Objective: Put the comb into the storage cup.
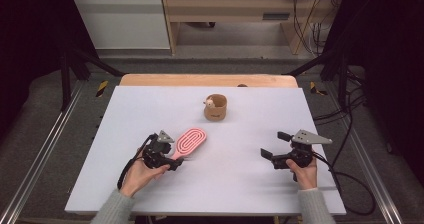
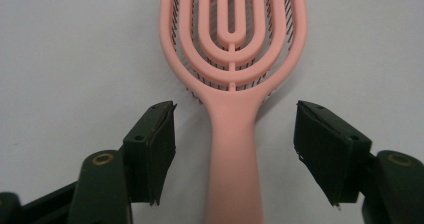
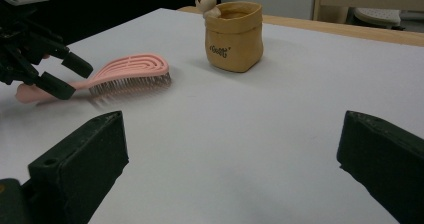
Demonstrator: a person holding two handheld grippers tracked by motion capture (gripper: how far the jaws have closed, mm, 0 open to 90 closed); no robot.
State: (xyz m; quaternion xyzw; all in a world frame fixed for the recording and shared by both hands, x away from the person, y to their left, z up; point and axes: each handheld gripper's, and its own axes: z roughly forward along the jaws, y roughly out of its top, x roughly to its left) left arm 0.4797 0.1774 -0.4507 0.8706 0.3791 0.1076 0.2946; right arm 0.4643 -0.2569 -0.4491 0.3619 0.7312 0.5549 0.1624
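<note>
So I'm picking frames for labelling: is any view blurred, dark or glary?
High view: white table evenly lit, surroundings dark, pink brush small but sharp. Left gripper view: brush handle crisp between the open left tongs, soft shadow under the bristles. Right gripper view: right tongs close and slightly soft, brown cup clear, no glare.

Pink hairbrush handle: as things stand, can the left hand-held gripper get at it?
Probably yes. The left hand-held gripper already straddles the handle of the pink hairbrush, one jaw on each side with a gap on both, and nothing lies between them. The brush rests flat on the white table.
</note>
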